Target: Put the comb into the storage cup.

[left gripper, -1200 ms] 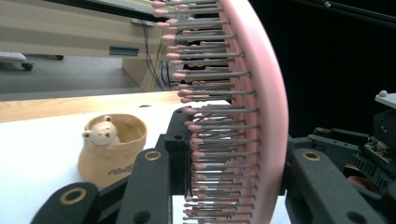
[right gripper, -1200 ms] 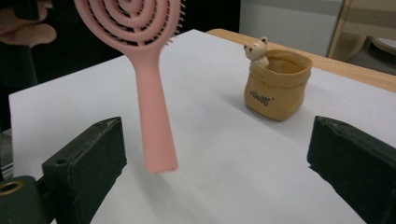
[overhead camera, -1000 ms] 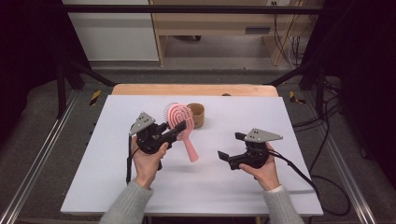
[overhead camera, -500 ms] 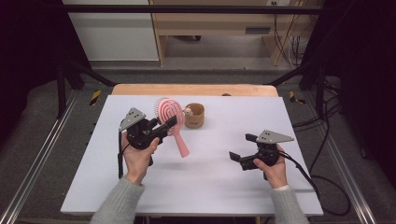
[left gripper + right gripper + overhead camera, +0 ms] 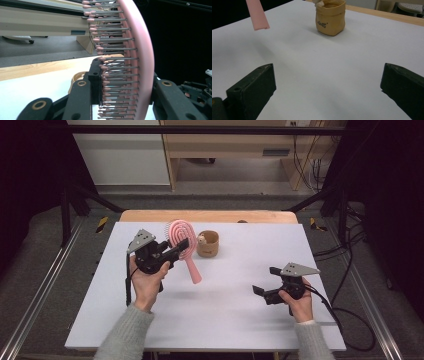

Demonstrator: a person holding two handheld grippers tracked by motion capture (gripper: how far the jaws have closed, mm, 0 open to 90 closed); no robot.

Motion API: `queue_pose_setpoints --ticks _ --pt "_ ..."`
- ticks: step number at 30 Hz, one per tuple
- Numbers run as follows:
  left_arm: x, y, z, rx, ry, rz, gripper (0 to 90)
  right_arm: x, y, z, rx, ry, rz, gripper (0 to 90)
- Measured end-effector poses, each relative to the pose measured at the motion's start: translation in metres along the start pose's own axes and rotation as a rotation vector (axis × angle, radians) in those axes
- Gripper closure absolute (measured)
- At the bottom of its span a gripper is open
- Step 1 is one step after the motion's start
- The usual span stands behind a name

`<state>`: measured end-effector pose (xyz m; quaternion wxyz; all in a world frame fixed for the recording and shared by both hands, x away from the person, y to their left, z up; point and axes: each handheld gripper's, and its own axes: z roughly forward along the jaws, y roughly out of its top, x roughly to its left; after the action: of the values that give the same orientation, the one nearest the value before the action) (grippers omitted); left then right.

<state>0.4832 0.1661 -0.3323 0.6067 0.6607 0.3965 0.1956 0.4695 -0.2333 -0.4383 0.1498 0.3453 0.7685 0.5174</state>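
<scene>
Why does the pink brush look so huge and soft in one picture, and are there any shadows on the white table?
Left gripper view: the pink hairbrush sits right at the lens, so it looms large and its upper bristles blur. Right gripper view: the tan pouch is fairly sharp and casts a soft shadow on the table. High view: even light on the table, dark surroundings.

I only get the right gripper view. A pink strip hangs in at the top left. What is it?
Observer: The handle of a pink hairbrush, held up off the table.
Operator: Held by what?
Observer: The left tool, shut across the brush head; one jaw presses the bristles, the other the back.
Operator: And the tan pot, anything in it?
Observer: From above, the tan pot has something small and pale at its rim; I cannot tell what.
Operator: Is my tool holding anything?
Observer: No. The right tool is open, low over the white table.
</scene>
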Motion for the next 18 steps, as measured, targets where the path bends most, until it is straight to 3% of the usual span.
queue_pose_setpoints --ticks 18 --pt "0.001 0.014 0.013 -0.002 -0.011 -0.008 62.5 -0.013 -0.014 -0.013 -0.005 -0.029 0.029 0.4"
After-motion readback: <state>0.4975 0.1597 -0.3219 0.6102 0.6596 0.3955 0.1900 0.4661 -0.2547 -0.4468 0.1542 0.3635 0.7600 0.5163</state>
